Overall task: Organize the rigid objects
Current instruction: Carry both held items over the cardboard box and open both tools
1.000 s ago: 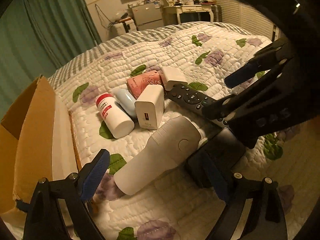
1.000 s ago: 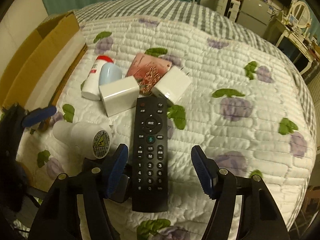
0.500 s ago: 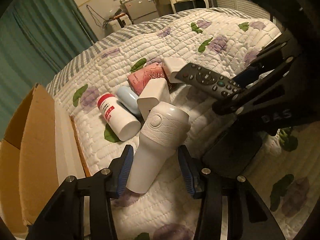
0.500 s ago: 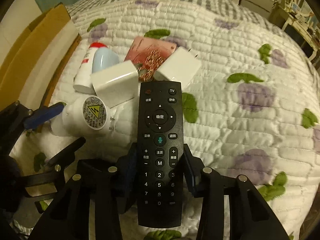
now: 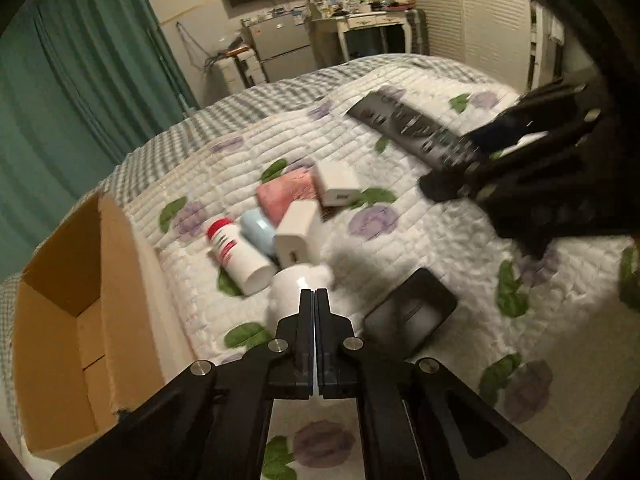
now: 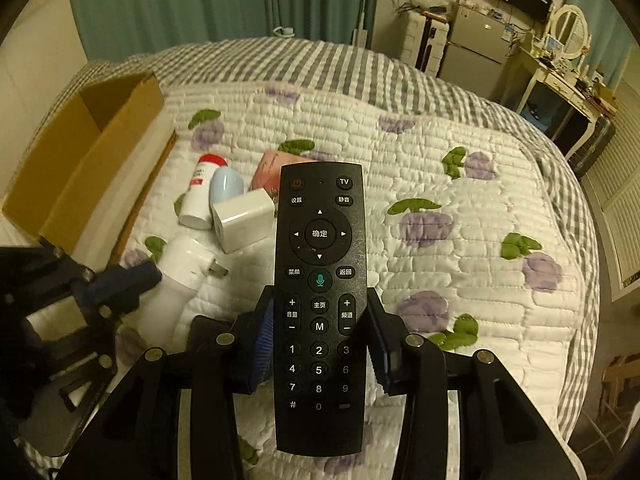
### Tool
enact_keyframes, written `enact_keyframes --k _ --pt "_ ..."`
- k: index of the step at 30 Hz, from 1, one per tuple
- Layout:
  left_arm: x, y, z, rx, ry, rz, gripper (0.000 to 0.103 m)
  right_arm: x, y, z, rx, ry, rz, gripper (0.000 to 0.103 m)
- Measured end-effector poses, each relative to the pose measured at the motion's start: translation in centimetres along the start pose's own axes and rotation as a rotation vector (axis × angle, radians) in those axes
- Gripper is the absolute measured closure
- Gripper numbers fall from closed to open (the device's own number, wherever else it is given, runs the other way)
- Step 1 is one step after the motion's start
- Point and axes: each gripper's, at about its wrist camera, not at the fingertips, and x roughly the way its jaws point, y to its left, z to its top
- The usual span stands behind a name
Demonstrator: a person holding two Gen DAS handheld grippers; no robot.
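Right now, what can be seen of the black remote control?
The black remote control is a long, flat slab, apparently matte plastic, with a red power button, a round direction pad, a green microphone key and number keys with white labels. It faces the right wrist camera, button side up. The right gripper is shut on it, pads pressing its long edges near the volume and channel keys. In the left wrist view it appears lifted above the quilted bedspread, blurred there.
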Motion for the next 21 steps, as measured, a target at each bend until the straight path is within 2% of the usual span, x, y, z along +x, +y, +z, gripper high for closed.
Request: enact_keyframes --k 1,3,5,8,11,13,15,16,17,21 --pt "0.2 0.1 -0.2 0.004 0.01 0.003 0.088 0.0 0.2 0.0 0.001 -0.003 -0.005 0.061" --pt "0.6 0.1 -0.8 0.006 0.023 0.022 0.047 -0.1 0.1 -0.3 0.008 -0.01 -0.013 0.061" --pt "0.8 0.2 -1.2 0.005 0.017 0.035 0.047 0.2 -0.1 -0.5 0.015 -0.008 -0.008 0.061" --pt "3.0 0.6 -1.5 -0.043 0.08 0.044 0.046 0.7 -0.3 -0.7 0.021 0.005 0.005 0.061" --pt "4.7 1.4 -1.6 -0.134 0.115 -0.023 0.046 1.0 -0.7 -0.7 0.024 0.012 0.03 0.061" --pt "6.1 1.1 -1.5 -0.153 0.145 -0.026 0.047 1.2 -1.0 -0.7 0.023 0.012 0.047 0.061" --pt "7.3 0.8 -1.3 -0.143 0.156 0.014 0.051 1.5 -1.3 -0.8 0.021 0.017 0.057 0.061" --pt "7.6 0.8 -1.3 -0.147 0.163 0.009 0.059 1.7 -1.6 -0.8 0.023 0.021 0.062 0.061" --pt "7.6 0.9 -1.1 -0.163 0.157 -0.009 0.06 1.8 -1.8 -0.9 0.026 0.025 0.069 0.061" --pt "5.9 0.6 -0.3 -0.14 0.102 0.023 0.06 1.7 -2.4 -1.0 0.035 0.023 0.07 0.061"
